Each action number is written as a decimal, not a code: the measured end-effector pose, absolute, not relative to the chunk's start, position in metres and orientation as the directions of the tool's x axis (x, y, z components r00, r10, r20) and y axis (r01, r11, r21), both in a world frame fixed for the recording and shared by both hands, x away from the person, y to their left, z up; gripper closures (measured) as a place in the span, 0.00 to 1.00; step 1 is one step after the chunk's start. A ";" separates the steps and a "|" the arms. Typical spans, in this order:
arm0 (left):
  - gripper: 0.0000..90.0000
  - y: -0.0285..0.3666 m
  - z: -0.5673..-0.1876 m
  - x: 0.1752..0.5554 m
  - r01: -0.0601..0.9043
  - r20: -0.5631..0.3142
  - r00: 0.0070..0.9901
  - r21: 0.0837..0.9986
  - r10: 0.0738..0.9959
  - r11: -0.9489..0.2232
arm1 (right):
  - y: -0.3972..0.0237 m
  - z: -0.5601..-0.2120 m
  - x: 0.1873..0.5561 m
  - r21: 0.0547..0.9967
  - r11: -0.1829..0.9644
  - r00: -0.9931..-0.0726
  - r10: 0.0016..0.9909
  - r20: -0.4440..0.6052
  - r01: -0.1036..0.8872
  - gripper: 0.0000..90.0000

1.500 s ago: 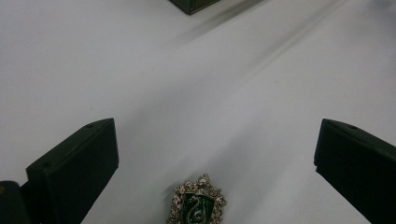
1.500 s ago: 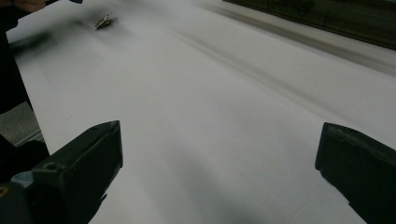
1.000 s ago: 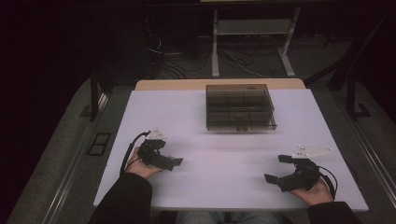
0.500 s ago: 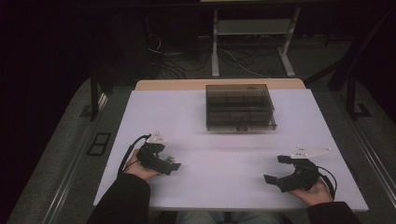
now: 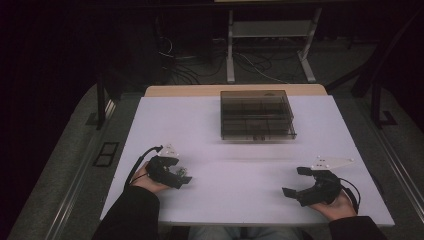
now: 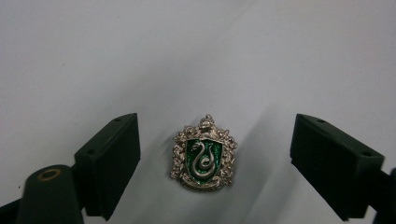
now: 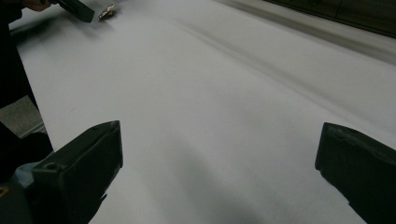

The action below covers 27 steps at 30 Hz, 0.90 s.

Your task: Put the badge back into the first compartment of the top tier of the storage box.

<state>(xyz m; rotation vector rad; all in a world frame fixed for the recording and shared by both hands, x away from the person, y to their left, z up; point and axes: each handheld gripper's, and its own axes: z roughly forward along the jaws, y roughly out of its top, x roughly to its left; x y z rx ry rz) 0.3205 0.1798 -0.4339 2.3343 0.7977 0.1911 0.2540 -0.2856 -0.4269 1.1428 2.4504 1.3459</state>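
Crest badge (image 6: 204, 154) lies between the closing left claw's (image 6: 212, 161) jaws, untouched.

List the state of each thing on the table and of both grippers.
Badge: flat on the table, face up, between the left gripper's jaws, touching neither.
Left gripper: open, jaws have just been closing around the badge, pads not yet on it.
Right gripper: open, nothing between its jaws.
Box: dark, see-through, with compartments, standing at the far middle of the table; lid on or off cannot be told.
Table: white top.
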 end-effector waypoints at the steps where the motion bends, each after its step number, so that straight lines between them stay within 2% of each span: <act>1: 0.20 0.180 -0.434 0.320 0.495 -0.069 0.804 0.628 0.591 -0.600 | -0.286 -0.427 0.254 0.766 0.319 -0.707 0.666 0.238 0.558 0.01; 4: 0.23 0.181 -0.435 0.321 0.489 -0.063 0.808 0.626 0.586 -0.608 | -0.285 -0.427 0.254 0.766 0.321 -0.708 0.665 0.237 0.558 0.01; 5: 0.27 0.181 -0.435 0.321 0.488 -0.064 0.810 0.624 0.583 -0.610 | -0.286 -0.427 0.254 0.765 0.322 -0.707 0.666 0.237 0.559 0.01; 9: 0.34 0.182 -0.437 0.322 0.484 -0.062 0.813 0.626 0.579 -0.612 | -0.286 -0.427 0.254 0.764 0.322 -0.707 0.666 0.237 0.559 0.01; 27: 0.56 0.182 -0.439 0.320 0.456 -0.019 0.822 0.621 0.570 -0.637 | -0.286 -0.427 0.254 0.765 0.321 -0.707 0.666 0.237 0.559 0.01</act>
